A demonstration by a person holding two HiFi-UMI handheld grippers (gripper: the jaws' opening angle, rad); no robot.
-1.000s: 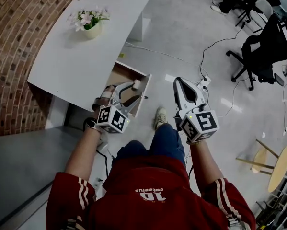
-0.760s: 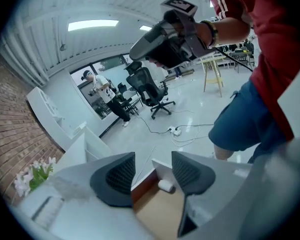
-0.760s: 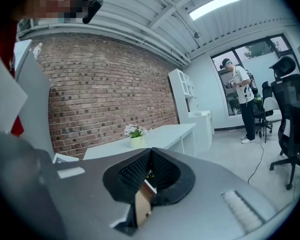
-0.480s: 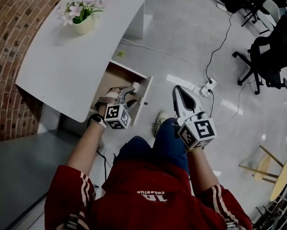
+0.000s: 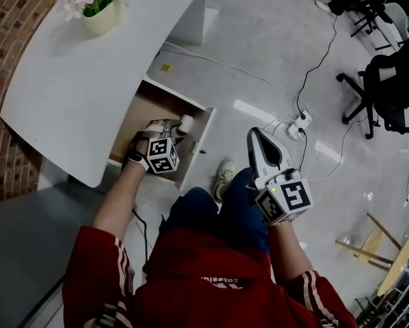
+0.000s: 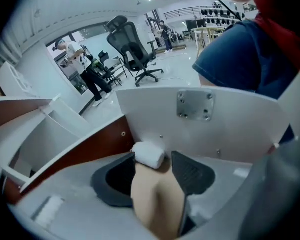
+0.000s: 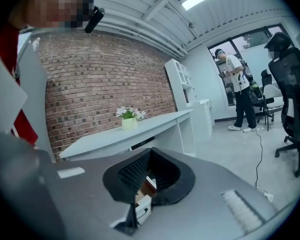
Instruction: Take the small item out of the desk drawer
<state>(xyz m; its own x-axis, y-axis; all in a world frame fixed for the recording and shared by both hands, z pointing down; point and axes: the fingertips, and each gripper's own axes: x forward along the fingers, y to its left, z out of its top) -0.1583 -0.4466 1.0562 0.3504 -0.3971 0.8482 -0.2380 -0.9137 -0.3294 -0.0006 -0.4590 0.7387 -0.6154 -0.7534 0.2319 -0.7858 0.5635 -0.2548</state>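
Note:
The desk drawer (image 5: 196,142) stands pulled out from under the white desk (image 5: 88,80). A small white item (image 5: 186,123) lies on the tan drawer floor, close against the front panel. My left gripper (image 5: 177,128) reaches down into the drawer. In the left gripper view the item (image 6: 148,154) sits right at the tips of the left gripper (image 6: 154,158), whose jaws stand apart around it, with the drawer's white front panel (image 6: 225,129) just behind. My right gripper (image 5: 255,135) hangs shut and empty over the floor beside the person's knee; the right gripper (image 7: 148,156) shows its tips together.
A flower pot (image 5: 98,9) stands on the desk by the brick wall (image 5: 6,19). A power strip (image 5: 300,123) with cables lies on the floor. An office chair (image 5: 395,80) is at right, a wooden stool (image 5: 388,251) at lower right, and the person's shoe (image 5: 224,173) sits below the drawer.
My left gripper has gone further down into the drawer, up to the white item. The right gripper has barely moved. The head view has shifted a little.

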